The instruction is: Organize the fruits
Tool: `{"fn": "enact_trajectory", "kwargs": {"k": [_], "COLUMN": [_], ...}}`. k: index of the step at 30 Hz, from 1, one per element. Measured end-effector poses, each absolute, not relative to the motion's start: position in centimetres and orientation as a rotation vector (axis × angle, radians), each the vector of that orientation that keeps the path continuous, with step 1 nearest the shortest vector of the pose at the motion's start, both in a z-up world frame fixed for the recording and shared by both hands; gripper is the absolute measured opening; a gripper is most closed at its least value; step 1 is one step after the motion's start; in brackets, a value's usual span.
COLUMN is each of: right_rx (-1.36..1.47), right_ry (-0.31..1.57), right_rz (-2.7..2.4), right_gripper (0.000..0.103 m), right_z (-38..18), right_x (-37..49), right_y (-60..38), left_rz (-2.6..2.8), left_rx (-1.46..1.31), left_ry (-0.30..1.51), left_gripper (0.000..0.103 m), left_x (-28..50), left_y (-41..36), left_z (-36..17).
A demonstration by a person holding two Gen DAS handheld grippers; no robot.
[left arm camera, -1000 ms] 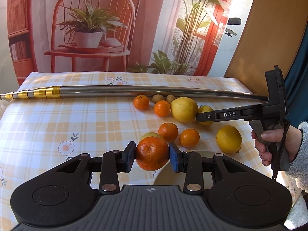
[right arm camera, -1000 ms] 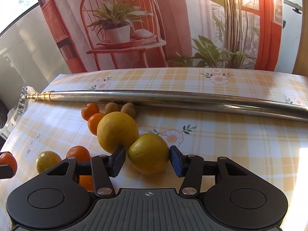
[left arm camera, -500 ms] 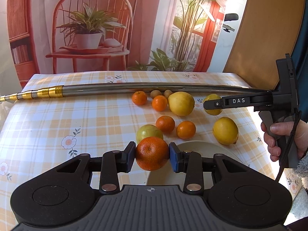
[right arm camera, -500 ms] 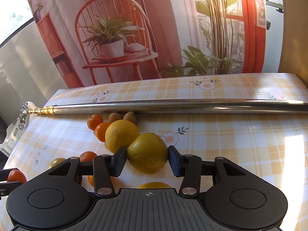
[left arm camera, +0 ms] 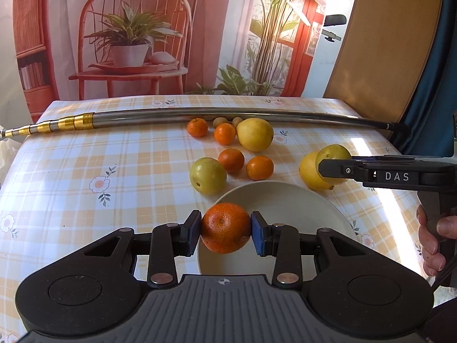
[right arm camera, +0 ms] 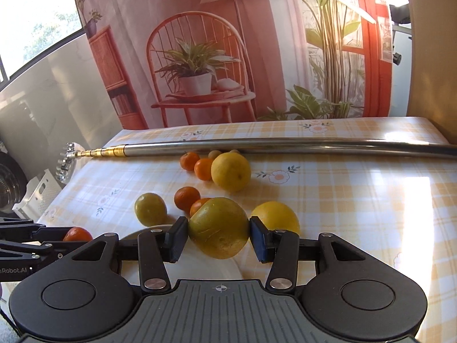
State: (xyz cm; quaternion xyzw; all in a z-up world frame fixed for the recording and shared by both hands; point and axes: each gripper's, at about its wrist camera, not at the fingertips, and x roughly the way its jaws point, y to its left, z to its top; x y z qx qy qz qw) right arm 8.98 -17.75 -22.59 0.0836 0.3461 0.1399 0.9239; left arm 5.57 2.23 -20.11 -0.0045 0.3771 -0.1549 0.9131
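Note:
My left gripper (left arm camera: 225, 227) is shut on a large orange (left arm camera: 225, 223), held over the near left part of a white plate (left arm camera: 300, 208). My right gripper (right arm camera: 218, 235) is shut on a yellow-green fruit (right arm camera: 218, 225), above the plate's (right arm camera: 200, 270) far right rim. In the left wrist view the right gripper (left arm camera: 334, 168) comes in from the right with that fruit (left arm camera: 332, 153). In the right wrist view the left gripper (right arm camera: 61, 238) and its orange (right arm camera: 77, 233) show at the left edge.
On the checked tablecloth beyond the plate lie a green-yellow fruit (left arm camera: 208, 175), several mandarins (left arm camera: 231, 160), a big yellow citrus (left arm camera: 254, 134), another yellow one (left arm camera: 308, 171) and two kiwis (left arm camera: 220, 120). A long metal pole (left arm camera: 200, 113) lies across the table behind them. A hand (left arm camera: 431, 237) holds the right gripper's handle.
Both grippers have drawn back and risen with their fruits. The white plate has come into view under them, and the yellow-green fruit has left its spot beside the big citrus.

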Motion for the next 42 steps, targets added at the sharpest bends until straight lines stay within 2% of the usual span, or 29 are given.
{"fn": "enact_trajectory", "kwargs": {"k": [15,42], "right_rx": [0.131,0.060], "right_ry": [0.795,0.850], "right_rz": [0.305,0.305], "right_gripper": [0.043,0.044], "right_z": [-24.5,-26.1], "right_x": [4.3,4.6], "right_y": [-16.1,-15.7], "left_rz": [-0.348,-0.334], "left_rx": [0.057,0.083], "left_ry": [0.835,0.867], "left_gripper": [0.039,0.040], "left_x": [3.5,3.9], "left_y": [0.8,-0.3], "left_z": [-22.2,-24.9]}}
